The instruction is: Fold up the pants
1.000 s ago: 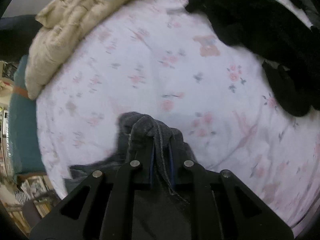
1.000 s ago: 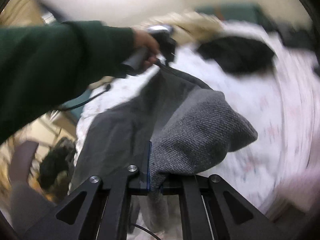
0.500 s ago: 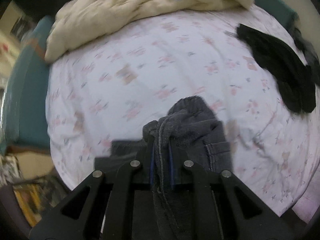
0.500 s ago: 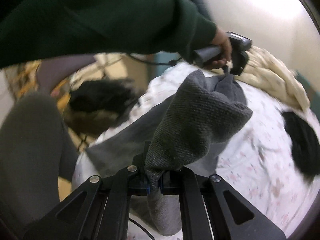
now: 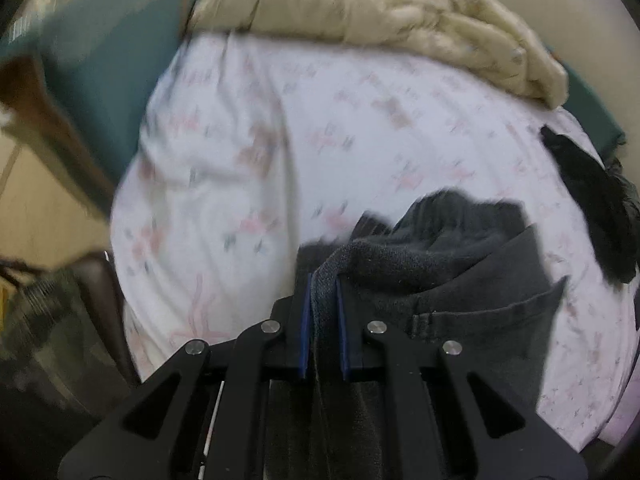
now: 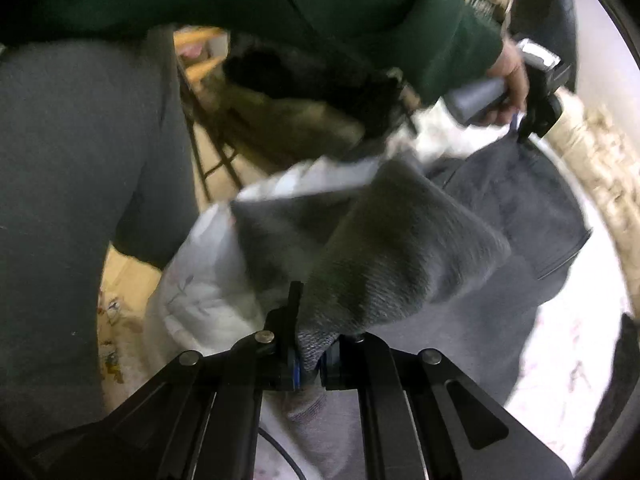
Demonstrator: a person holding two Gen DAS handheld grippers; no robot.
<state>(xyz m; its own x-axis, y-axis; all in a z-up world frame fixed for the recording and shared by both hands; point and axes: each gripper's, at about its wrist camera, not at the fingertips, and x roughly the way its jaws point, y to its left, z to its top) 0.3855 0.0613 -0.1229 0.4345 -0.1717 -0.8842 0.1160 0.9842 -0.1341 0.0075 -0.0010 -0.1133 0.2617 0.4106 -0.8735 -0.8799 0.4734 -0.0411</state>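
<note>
The dark grey fleece pants are pinched at 2 edges, by the closed left gripper and closed right gripper, seemingly so they can be spread over the floral white bedsheet.

Floral-sheeted bed under cream quilt, black garment, grey pants.

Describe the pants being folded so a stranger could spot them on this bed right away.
Find the bed with the pink-flowered white sheet. The grey pants hang over it, pinched in both the left gripper and right gripper. Unlike the black clothes nearby or the cream quilt, they're dark grey fleece.
</note>
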